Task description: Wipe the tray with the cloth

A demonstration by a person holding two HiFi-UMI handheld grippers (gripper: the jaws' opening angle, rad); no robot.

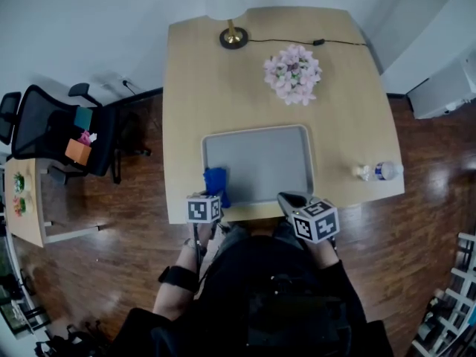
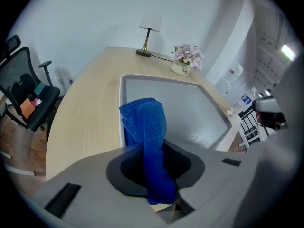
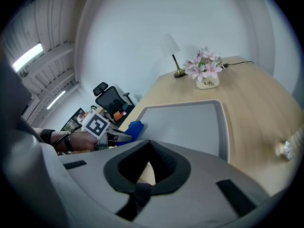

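A light wooden table (image 1: 186, 88) was seen from above, set on a dark, glossy wooden floor (image 1: 431, 222) against a plain white wall (image 1: 89, 21). At its far edge stood a lamp (image 1: 233, 37) with a brass base, a black cord (image 1: 297, 42) running beside it, and a bunch of pink flowers (image 1: 292, 73) nearby. To the left, a black office chair (image 1: 52, 129) and a small desk (image 1: 22, 214) were placed. A white cabinet (image 1: 446, 88) stood to the right. Strip lights (image 3: 28, 56) were lit overhead.
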